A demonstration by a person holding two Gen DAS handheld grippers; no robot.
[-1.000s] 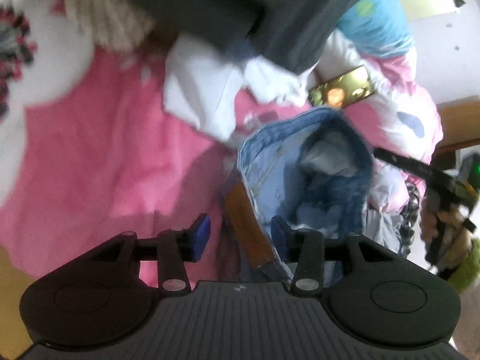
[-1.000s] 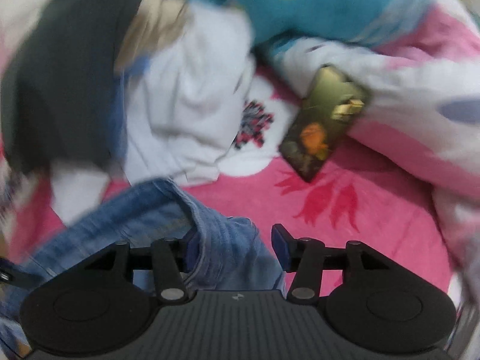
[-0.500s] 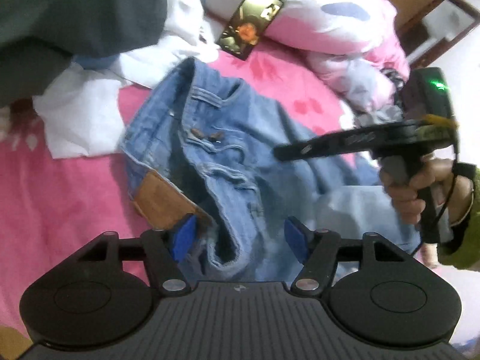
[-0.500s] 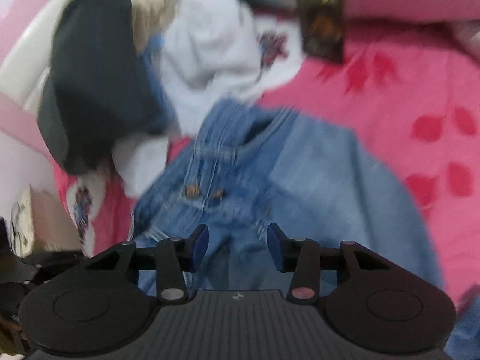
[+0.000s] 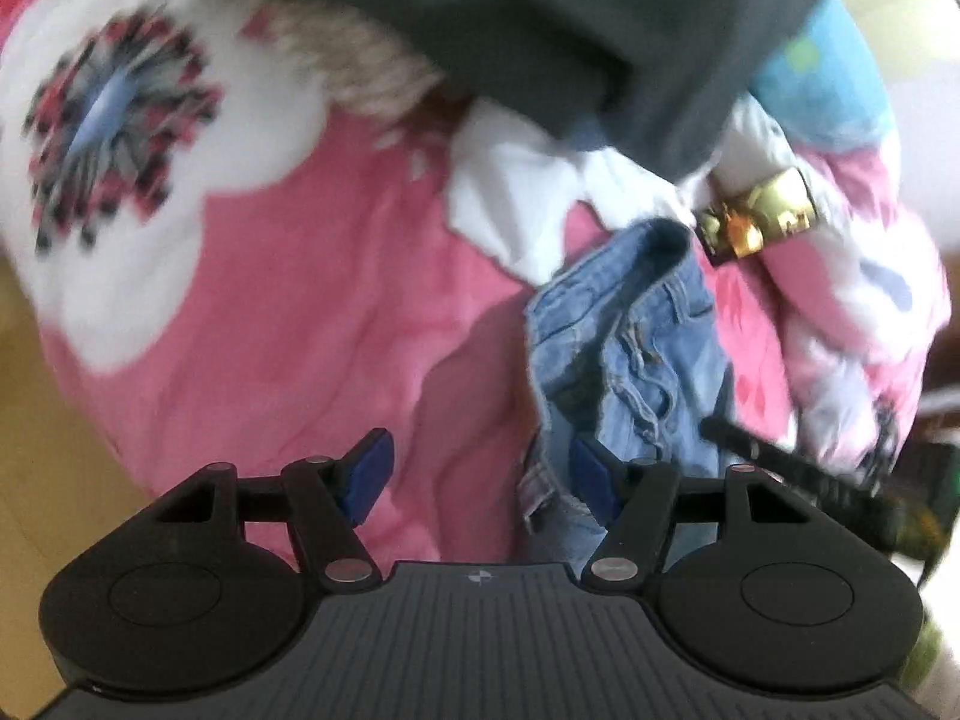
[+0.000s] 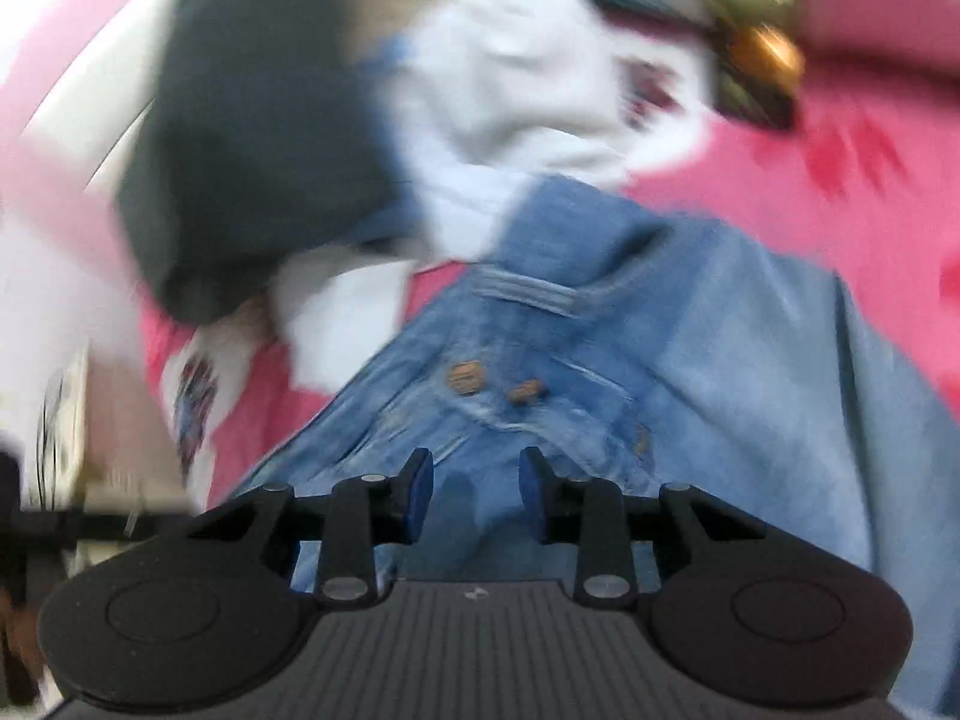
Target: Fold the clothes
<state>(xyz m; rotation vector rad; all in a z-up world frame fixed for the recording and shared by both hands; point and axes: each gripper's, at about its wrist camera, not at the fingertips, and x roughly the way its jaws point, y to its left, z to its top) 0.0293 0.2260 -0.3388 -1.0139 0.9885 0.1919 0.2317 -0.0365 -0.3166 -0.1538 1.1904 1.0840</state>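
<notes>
A pair of blue jeans (image 6: 600, 372) lies bunched on the pink bedspread (image 6: 840, 228), button fly facing up. My right gripper (image 6: 475, 495) hovers at the waistband, its jaws narrowed with a fold of denim between them. In the left wrist view the jeans (image 5: 636, 348) hang crumpled at the right. My left gripper (image 5: 480, 477) is open over bare pink bedspread (image 5: 300, 330), its right pad just touching the denim edge. The right gripper's black body (image 5: 798, 474) reaches in from the right behind the jeans.
A dark grey garment (image 5: 540, 18) and a white garment (image 5: 522, 192) are piled at the back. A gold-coloured card or book (image 5: 756, 219) lies by a pink-and-white quilt (image 5: 852, 312). The bed's left edge and wooden floor (image 5: 36, 420) show.
The left gripper has swung left off the jeans onto bare bedspread, still open. The right gripper's jaws have narrowed over the waistband, and the jeans now fill more of its view.
</notes>
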